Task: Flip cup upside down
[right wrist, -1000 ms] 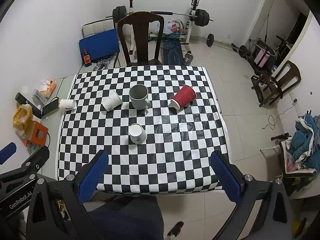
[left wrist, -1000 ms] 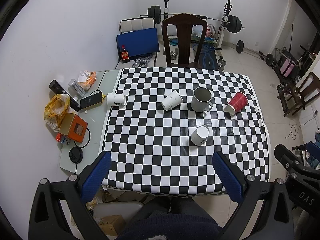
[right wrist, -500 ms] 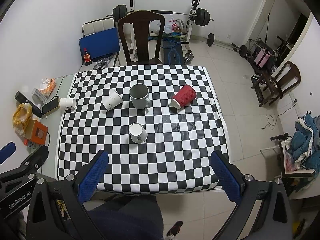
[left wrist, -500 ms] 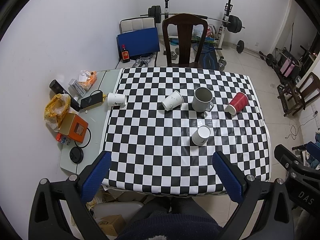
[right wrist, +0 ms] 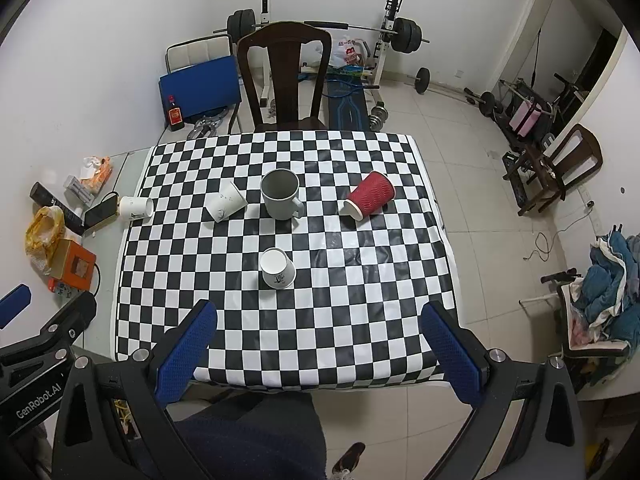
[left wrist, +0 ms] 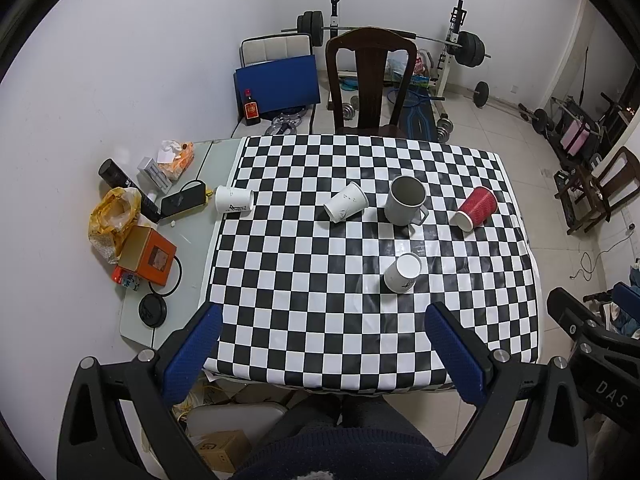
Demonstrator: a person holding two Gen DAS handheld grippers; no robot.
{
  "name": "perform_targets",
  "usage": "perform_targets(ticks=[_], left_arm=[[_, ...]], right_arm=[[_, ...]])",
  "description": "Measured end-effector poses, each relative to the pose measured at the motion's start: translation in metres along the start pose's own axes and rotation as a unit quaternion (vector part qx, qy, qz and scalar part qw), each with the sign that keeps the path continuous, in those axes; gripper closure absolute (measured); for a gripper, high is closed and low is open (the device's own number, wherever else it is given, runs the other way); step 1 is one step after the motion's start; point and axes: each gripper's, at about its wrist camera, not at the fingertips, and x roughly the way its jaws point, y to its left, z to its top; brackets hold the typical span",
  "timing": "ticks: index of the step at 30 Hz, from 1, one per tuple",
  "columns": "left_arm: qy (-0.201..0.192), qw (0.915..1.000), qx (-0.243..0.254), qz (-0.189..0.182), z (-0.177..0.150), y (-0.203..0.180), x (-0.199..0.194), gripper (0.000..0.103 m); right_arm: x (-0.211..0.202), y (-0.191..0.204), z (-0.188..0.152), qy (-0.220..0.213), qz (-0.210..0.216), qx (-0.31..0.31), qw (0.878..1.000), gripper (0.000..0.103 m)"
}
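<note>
1. Checkered table (right wrist: 360, 320) filled both views. Five cups lay on it; clutter sat on the bare strip at left.
2. Left gripper (left wrist: 320, 342) and right gripper (right wrist: 320, 340) hung above the near edge, fingers spread wide, holding nothing, well apart from every cup.
3. Grey mug (right wrist: 280, 194) stood upright at centre, mouth up, handle toward near right. I judged it the likeliest cup to flip, though the task does not say which.
4. Red ribbed cup (right wrist: 370, 194) lay on its side at right; a white paper cup (right wrist: 226, 202) lay tipped left of the mug, another white paper cup (right wrist: 136, 208) at the cloth's left edge.
5. Small white cup (right wrist: 277, 268) stood nearest, apparently already base up.
6. Advice: approach the mug from the side, clamp the wall away from the handle, lift clear before rotating, set the rim down flat.
</note>
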Motion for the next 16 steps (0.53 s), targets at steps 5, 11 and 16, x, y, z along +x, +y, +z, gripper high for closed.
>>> perform_targets(ticks=[5, 11, 16], left_arm=[[0.000, 1.0000, 0.000, 0.000, 0.0005, 0.0004, 0.0003, 0.000], [-0.001, 1.0000, 0.001, 0.001, -0.0005, 0.0017, -0.0003, 0.000], [-0.001, 1.0000, 0.002, -0.001, -0.0020, 0.0043, -0.0008, 0.000]], right_arm=[[-0.0012, 0.0011, -0.0022, 0.000, 0.000, -0.001, 1.000, 0.000], [0.0012, 0.0014, 0.0016, 0.001, 0.000, -0.001, 1.000, 0.000], [0.0014, 0.0019, 0.0022, 0.001, -0.001, -0.001, 1.000, 0.000]])
